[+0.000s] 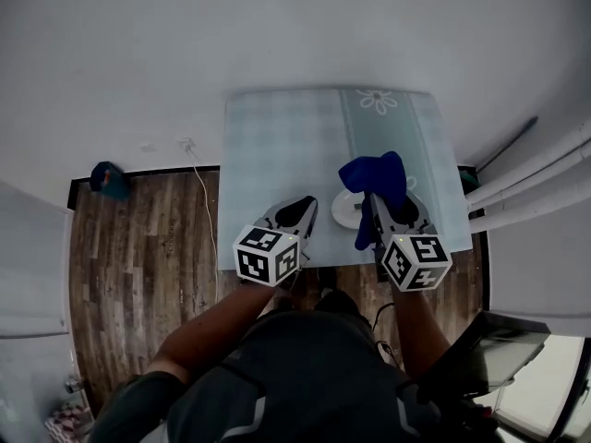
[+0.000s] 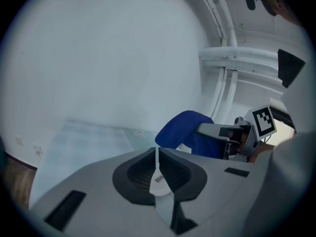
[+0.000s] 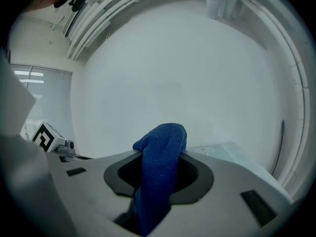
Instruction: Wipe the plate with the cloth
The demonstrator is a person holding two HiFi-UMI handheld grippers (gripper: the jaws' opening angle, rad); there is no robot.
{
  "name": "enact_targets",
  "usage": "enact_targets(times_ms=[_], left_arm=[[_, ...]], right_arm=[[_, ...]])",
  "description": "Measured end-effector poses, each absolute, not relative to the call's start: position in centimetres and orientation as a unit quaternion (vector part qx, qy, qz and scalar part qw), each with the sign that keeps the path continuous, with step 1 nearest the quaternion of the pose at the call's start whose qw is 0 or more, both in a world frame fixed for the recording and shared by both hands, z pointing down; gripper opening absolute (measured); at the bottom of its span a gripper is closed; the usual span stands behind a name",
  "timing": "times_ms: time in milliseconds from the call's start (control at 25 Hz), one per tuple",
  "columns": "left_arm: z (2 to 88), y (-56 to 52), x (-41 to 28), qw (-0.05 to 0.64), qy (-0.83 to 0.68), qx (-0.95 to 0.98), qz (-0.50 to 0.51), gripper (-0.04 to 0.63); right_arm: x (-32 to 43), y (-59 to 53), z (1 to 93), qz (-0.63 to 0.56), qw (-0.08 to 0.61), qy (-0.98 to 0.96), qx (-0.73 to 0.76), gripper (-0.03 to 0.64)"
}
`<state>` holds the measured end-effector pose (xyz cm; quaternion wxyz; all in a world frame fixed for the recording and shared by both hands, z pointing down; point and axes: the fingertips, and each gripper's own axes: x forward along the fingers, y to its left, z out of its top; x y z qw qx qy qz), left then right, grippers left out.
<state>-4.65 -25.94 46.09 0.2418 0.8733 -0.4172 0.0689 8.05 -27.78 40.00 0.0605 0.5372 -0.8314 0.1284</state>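
**Q:** Blue knitted cloth (image 1: pixel 377 181), where was it?
**A:** Clamped in the right claw (image 1: pixel 395 210), bunched and drooping, near the round white plate (image 1: pixel 343 210) on the pale checked surface (image 1: pixel 277 146). It looked soft and light. I judged it would fold under pressure, so a mid-cloth grip suited.
**Q:** The plate?
**A:** Smooth and stiff, probably slippery and breakable. Steady it at the rim.
**Q:** The left claw (image 1: pixel 297 212)?
**A:** Jaws together on nothing, beside the plate.

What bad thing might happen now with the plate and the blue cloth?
The left gripper seems to pinch only the thin rim of the white plate near the table edge; it might slip and fall. The blue cloth hangs loosely from the right gripper, so it might slide out while wiping.
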Motion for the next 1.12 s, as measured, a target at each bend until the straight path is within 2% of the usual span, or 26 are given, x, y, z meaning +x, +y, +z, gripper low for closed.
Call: enact_targets(times_ms=[400,560,880,1120], left_arm=[[55.7,-29.0,-0.8,0.286,-0.401,0.849,0.190,0.015],[59.6,-28.6,0.2,0.312,-0.388,0.834,0.235,0.079],[64.5,-29.8,0.7,0.348,-0.388,0.806,0.280,0.086],[65.6,-30.1,1.9,0.330,-0.370,0.810,0.313,0.086]], right_arm=[[7.5,-33.4,49.8,0.182,0.153,-0.849,0.472,0.135],[6.3,-33.3,54.1,0.210,0.194,-0.851,0.441,0.135],[4.7,-33.9,59.6,0.235,0.259,-0.849,0.397,0.135],[3.9,-34.1,61.5,0.248,0.274,-0.853,0.367,0.135]])
